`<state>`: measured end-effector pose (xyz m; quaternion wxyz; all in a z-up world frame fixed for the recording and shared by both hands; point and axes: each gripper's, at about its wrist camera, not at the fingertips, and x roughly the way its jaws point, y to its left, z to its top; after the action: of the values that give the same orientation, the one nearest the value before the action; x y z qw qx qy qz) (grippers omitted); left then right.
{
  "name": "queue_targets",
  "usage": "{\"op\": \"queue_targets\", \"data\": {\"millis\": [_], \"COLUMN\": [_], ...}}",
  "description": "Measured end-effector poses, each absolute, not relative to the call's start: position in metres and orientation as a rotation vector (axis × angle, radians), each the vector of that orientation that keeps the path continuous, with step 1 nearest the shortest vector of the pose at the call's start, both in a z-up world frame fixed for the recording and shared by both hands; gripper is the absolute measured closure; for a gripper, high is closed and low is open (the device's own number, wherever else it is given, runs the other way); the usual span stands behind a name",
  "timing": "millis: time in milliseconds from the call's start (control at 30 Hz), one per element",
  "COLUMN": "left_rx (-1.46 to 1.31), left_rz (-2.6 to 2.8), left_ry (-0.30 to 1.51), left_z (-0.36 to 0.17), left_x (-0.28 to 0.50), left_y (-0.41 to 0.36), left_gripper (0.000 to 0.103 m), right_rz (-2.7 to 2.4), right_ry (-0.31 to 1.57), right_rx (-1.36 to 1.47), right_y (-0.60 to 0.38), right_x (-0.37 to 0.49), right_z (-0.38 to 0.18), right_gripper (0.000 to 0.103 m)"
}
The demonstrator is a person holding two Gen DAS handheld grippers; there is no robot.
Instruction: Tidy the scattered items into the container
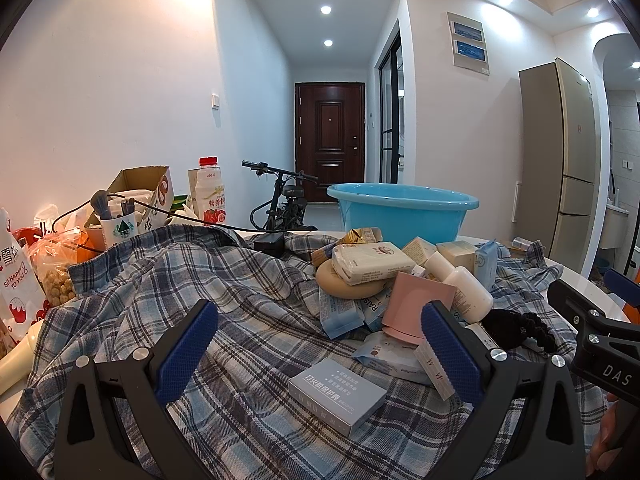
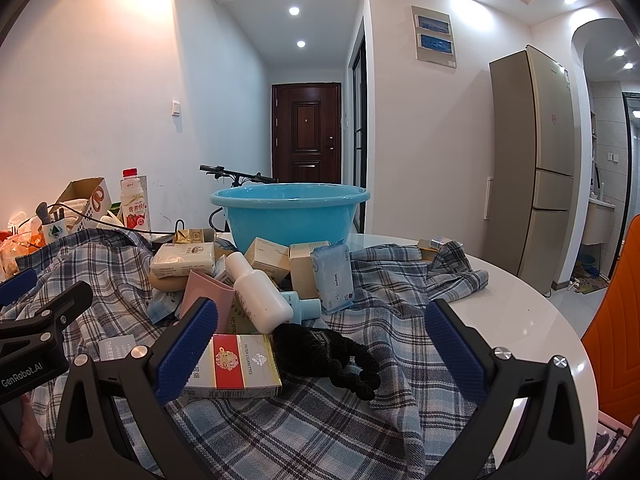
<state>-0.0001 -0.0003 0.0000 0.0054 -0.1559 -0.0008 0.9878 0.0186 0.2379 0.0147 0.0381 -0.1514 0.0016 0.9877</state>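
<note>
**Clutter heaped on plaid, basin waiting at the far edge**

White walls and recessed ceiling lights frame a hallway that runs back to a dark panelled wooden door (image 2: 306, 132); a tall brushed-metal fridge (image 2: 536, 160) stands to the right. Nearer, a glossy white round table (image 2: 532, 320) carries a rumpled blue-and-grey plaid cloth (image 2: 280, 420) — soft, creased, spread over most of the top.

On the far side of the table sits the container, a smooth light-blue plastic basin (image 2: 290, 216), round with a rolled rim. Just in front of it lies the scattered heap: a white plastic bottle (image 2: 260, 294) on its side, a pink matte cup (image 2: 206, 292) tipped over, a paper-wrapped rectangular soap bar (image 2: 184, 260) resting on a tan oval disc (image 1: 348, 286), cream cardboard boxes (image 2: 266, 254) and a pale blue crinkled tissue pack (image 2: 332, 276). Nearer still lie a frilly black scrunchie (image 2: 340, 356), a glossy red-and-white cigarette pack (image 2: 234, 366) and, in the left wrist view, a flat grey box (image 1: 338, 394).

The left gripper (image 1: 320, 356) hangs over the cloth with its ribbed blue pads wide apart, the grey box lying between them, untouched. The right gripper (image 2: 320, 360) is likewise spread wide and holds nothing — the cigarette pack lies just beside its left pad (image 2: 186, 354).

Far left, a milk carton with a red cap (image 2: 135, 204) stands by an open cardboard box (image 2: 86, 200).
</note>
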Motion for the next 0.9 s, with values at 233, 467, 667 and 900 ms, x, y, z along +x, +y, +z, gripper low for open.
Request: {"op": "queue_targets", "data": {"millis": [233,467,667,900], "left_rx": [-0.489,-0.489,-0.491,-0.510], "left_rz": [3.092,3.091,3.091,3.085], "left_ry": [-0.003,-0.004,-0.005,-0.005], "left_z": [0.0000,0.0000,0.0000,-0.0046], "left_x": [-0.0001,-0.0001,-0.0002,-0.0043], "left_y": [-0.0005,-0.0005,-0.0006,0.0021], "left_gripper": [0.000,0.000,0.000,0.000], "right_rz": [3.030,3.030,3.030,3.030], "right_ry": [0.005,0.005,0.005,0.004], "right_rx": [-0.465,-0.465,-0.465,-0.465], "right_y": [0.2380,0.2382,0.2382,0.2386], "right_x": [0.0185,0.0185,0.0185,0.0182], "right_z": [0.0147,0.0148,0.0147,0.0149], "right_gripper": [0.000,0.000,0.000,0.000]}}
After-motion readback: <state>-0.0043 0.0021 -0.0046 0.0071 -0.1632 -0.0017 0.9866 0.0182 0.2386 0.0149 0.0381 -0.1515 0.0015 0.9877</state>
